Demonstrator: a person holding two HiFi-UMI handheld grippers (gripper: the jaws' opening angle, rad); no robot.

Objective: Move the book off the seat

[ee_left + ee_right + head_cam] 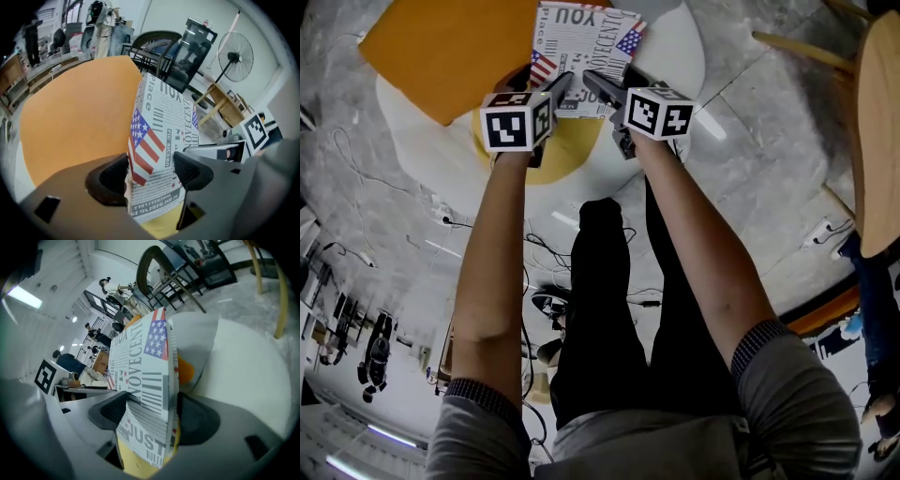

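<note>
Book (581,47) lies on the yellow seat (567,155), 12 o'clock from the person. Left gripper (150,171) and right gripper (150,412): fingers clamped on its near edge. Advice: raise both together, level, then carry clear.

Flag-printed book (149,357) between the right gripper's (151,409) jaws

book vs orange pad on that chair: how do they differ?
The book is newsprint-patterned with flags; the orange pad is plain. The book is smaller than the pad. The left tongs and right tongs pinch the book; neither grips the pad. Shared: both are flat rectangles on the white chair.
</note>
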